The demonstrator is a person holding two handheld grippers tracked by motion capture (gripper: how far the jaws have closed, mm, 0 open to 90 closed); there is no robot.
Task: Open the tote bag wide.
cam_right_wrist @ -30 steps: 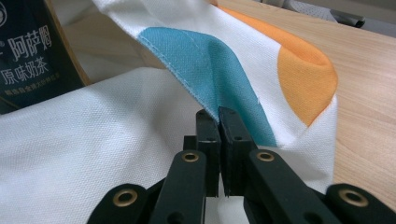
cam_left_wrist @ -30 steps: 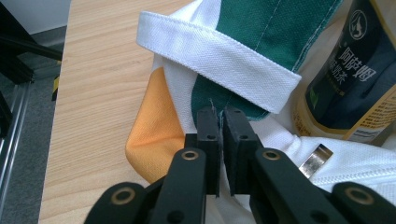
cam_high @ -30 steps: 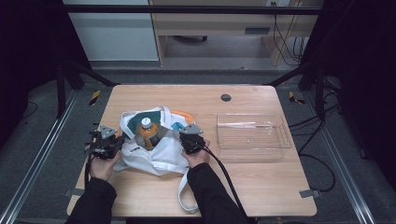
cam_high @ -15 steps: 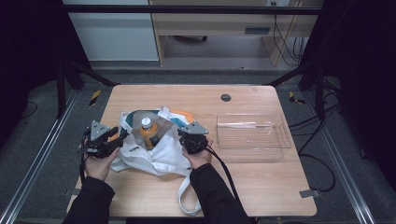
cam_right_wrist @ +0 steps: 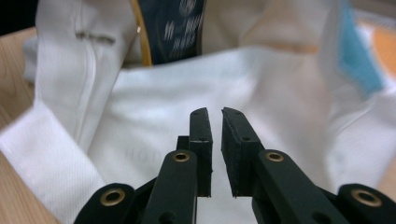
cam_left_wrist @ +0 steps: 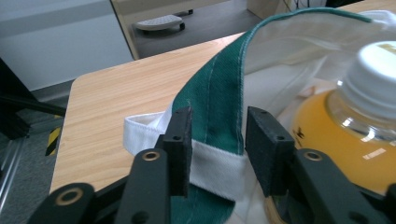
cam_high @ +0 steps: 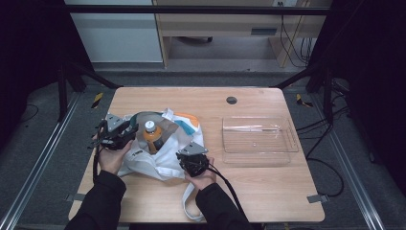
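Observation:
A white tote bag with a green rim lies at the table's left, with an orange-juice bottle with a white cap standing in its mouth. My left gripper is at the bag's left edge. In the left gripper view its jaws have just been closing and stand apart, with the green rim and white strap between them; the bottle is just right. My right gripper is at the bag's near right corner. Its jaws have just been closing to a thin slit, nothing between, facing white cloth.
A clear plastic tray sits to the right of the bag. A small round hole is in the wooden table behind it. A loose bag strap trails toward the front edge between my forearms.
My right gripper has drawn back toward the near edge, off the bag's opening. My left gripper has shifted up and in to the bag's rim. The bag's mouth has changed shape.

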